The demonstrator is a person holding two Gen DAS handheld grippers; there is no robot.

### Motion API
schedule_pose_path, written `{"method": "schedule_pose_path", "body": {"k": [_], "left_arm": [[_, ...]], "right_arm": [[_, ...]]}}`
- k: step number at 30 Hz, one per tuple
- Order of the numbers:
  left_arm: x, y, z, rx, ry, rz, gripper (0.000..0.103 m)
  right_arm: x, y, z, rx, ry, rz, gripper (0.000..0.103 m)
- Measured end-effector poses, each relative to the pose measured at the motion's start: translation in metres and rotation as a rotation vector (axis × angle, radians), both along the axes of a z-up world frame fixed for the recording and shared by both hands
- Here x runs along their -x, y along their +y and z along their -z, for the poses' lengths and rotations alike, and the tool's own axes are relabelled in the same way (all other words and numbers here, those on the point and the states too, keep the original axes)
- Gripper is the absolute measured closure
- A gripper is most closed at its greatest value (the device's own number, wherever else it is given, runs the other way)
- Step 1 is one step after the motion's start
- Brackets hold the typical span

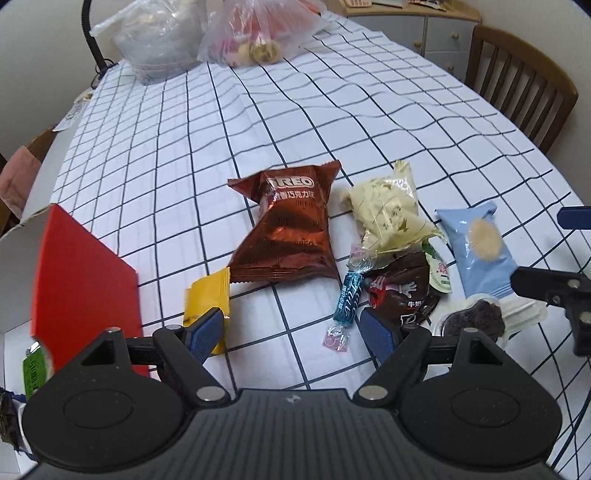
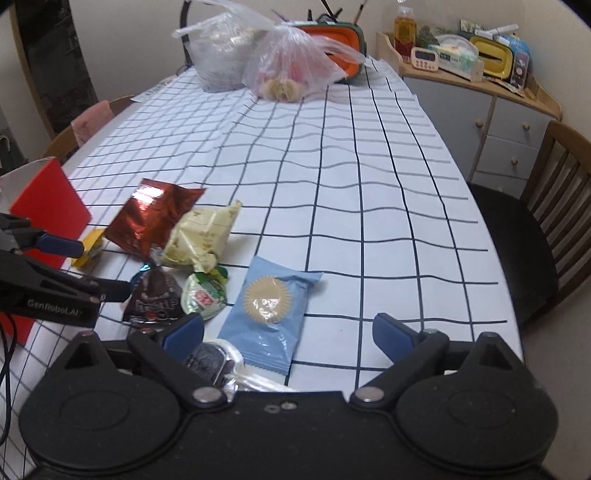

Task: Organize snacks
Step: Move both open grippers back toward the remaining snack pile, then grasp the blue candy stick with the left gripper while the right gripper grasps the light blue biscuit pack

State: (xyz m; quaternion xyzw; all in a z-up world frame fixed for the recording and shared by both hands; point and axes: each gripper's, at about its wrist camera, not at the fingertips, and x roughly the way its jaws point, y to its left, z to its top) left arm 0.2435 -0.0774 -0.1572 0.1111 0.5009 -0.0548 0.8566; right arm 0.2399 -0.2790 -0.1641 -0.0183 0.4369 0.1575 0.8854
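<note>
Left wrist view. The left hand-held gripper point(image 1: 291, 334) stands wide open with nothing between its blue pads, hovering low over the bench point(image 1: 295, 129), which is covered by a white cloth with a dark grid. Ahead lies a brown foil Oreo packet point(image 1: 286, 225). A small yellow sachet point(image 1: 207, 299) sits partly under the left pad, beside a red-walled open box point(image 1: 85, 280) at the left edge. A blue twist-wrapped candy point(image 1: 345, 302) lies between the fingers' line, close to the right pad. To the right sit a pale yellow crumpled wrapper point(image 1: 388, 210), a dark brown chocolate pouch point(image 1: 400, 291), a light blue flat packet with a tan round print point(image 1: 476, 247) and a clear-wrapped dark cake point(image 1: 476, 319). Whether the pads touch anything cannot be told. Two clear plastic bags point(image 1: 221, 33) stand at the far end.

Right wrist view. The right hand-held gripper point(image 2: 288, 334) is also wide open and holds nothing. The light blue packet point(image 2: 269, 310) lies between its fingers, not gripped; the clear-wrapped cake point(image 2: 210, 360) lies just by its left pad. A round green-lidded cup point(image 2: 205, 297) rests between the chocolate pouch point(image 2: 155, 299) and the blue packet. The left hand-held gripper point(image 2: 96, 266) enters from the left, near the yellow sachet point(image 2: 90, 247) and red box point(image 2: 48, 206). A wooden chair point(image 2: 535, 236) stands at the right.
</note>
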Motion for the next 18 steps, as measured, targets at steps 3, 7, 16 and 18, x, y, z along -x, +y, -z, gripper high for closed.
{"method": "schedule_pose_path", "body": {"k": [3,7,16,18], "left_arm": [[-0.003,-0.003,0.005,-0.007,0.01,0.01,0.022],[-0.006,-0.006,0.009,-0.002,0.016,0.019,0.025],[-0.003,-0.015,0.014,0.007,0.013,0.045,0.047],[-0.002,-0.016,0.014,0.014,0.007,0.045,0.05]], "right_arm": [[-0.006,0.006,0.006,0.003,0.012,0.005,0.007],[-0.015,0.014,0.01,0.021,0.011,0.023,0.011],[-0.025,0.028,0.019,0.051,0.01,0.075,0.022],[-0.026,0.03,0.021,0.053,0.019,0.08,0.022]]}}
